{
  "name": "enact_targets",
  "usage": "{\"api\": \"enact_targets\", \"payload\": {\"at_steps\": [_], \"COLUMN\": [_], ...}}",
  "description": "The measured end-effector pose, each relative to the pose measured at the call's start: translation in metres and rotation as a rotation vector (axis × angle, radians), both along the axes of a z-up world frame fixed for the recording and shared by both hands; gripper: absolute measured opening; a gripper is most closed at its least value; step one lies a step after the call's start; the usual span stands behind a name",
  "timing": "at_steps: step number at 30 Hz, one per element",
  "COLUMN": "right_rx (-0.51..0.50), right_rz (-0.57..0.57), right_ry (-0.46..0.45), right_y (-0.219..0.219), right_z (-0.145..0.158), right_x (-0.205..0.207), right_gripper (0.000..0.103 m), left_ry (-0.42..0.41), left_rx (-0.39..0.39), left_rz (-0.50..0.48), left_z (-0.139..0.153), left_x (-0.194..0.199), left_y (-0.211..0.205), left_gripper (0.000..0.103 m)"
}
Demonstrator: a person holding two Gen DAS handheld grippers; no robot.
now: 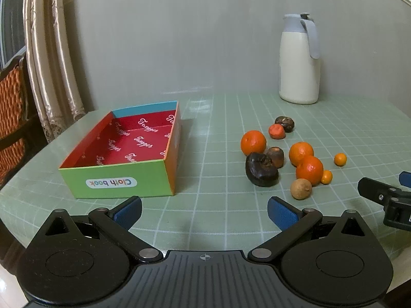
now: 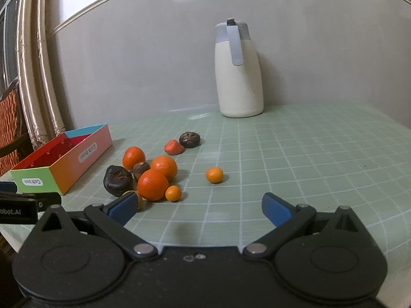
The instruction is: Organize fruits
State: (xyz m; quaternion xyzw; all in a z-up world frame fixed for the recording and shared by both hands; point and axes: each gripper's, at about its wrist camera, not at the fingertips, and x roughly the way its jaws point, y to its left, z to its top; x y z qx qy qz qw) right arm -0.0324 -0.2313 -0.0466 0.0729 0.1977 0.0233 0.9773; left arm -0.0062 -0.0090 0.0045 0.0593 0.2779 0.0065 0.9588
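A colourful open box [image 1: 120,179] with a red inside stands empty at the left; it also shows in the right wrist view [image 2: 64,164]. To its right lies a cluster of fruit: three oranges [image 1: 253,142], two small kumquats [image 1: 340,159], several dark brown fruits [image 1: 261,169] and a tan round fruit [image 1: 301,189]. In the right wrist view the cluster [image 2: 152,184] lies ahead to the left. My left gripper [image 1: 204,211] is open and empty, low over the mat in front of the box. My right gripper [image 2: 199,206] is open and empty, just right of the cluster.
A white thermos jug [image 1: 299,61] with a grey lid stands at the back by the wall, also in the right wrist view [image 2: 237,69]. A green gridded mat [image 2: 308,154] covers the round table. Curtains [image 1: 51,51] and a chair stand at the left.
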Motion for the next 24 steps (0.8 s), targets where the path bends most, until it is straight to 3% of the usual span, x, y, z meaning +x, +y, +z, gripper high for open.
{"api": "enact_targets", "payload": {"at_steps": [24], "right_rx": [0.009], "right_rz": [-0.025], "right_ry": [0.01], "right_y": [-0.0051], "right_z": [-0.0036], "right_x": [0.0007], "right_gripper": [0.103], "left_ry": [-0.008], "left_rx": [0.03], "left_rz": [-0.028], "left_z": [-0.0068], "left_x": [-0.0051], "left_y": [-0.005], "left_gripper": [0.103]}}
